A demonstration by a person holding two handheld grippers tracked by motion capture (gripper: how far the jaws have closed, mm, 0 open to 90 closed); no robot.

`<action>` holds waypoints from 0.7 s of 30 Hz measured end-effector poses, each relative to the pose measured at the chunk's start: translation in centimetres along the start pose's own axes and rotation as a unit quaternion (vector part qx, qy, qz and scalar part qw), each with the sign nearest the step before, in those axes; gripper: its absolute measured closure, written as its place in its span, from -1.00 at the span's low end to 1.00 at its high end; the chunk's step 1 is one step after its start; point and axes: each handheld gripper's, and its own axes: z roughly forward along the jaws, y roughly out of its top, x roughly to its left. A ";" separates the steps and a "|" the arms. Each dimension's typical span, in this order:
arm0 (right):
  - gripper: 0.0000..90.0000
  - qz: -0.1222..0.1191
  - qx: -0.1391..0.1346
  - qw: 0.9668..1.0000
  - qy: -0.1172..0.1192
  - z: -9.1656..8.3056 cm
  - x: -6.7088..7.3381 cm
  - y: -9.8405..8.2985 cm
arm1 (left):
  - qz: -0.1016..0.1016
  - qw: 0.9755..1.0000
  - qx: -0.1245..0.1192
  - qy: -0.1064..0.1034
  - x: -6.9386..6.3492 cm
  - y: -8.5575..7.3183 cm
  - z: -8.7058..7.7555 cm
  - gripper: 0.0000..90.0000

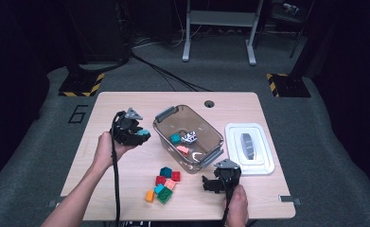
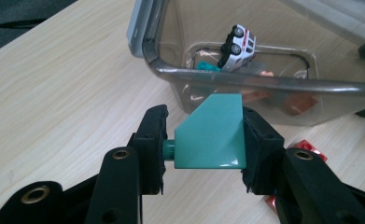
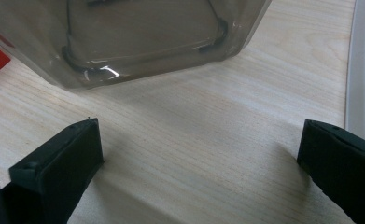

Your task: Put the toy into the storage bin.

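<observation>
Now the left gripper (image 1: 142,135) holds a teal block (image 2: 211,132) tight between its jaws, up above the table (image 1: 126,101), just left of the clear bin (image 1: 166,115). Three things lie in the bin: one teal block, one pink block and one toy car (image 2: 237,45). About seven blocks in a small pile (image 1: 164,185) wait on the table, so most of the job is left. The right gripper (image 1: 210,184) sits wide open and holds nothing. One white lid (image 1: 234,132) lies on the right.

table (image 1: 126,101) | on it: bin (image 1: 205,158), lid (image 1: 263,165), blocks (image 1: 163,184)
</observation>
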 end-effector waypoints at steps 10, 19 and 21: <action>-1.00 0.000 0.000 1.000 0.000 0.0 0.0 0.0 | 0.017 1.000 0.001 0.002 -0.6 2.6 1.1 0.27; -1.00 0.000 0.000 1.000 0.000 0.0 0.0 0.0 | 0.031 0.999 -0.001 -0.005 -1.7 4.1 2.8 0.27; -1.00 0.000 0.000 1.000 0.000 0.0 0.0 0.0 | 0.033 0.999 -0.001 -0.008 -2.0 4.4 3.2 0.27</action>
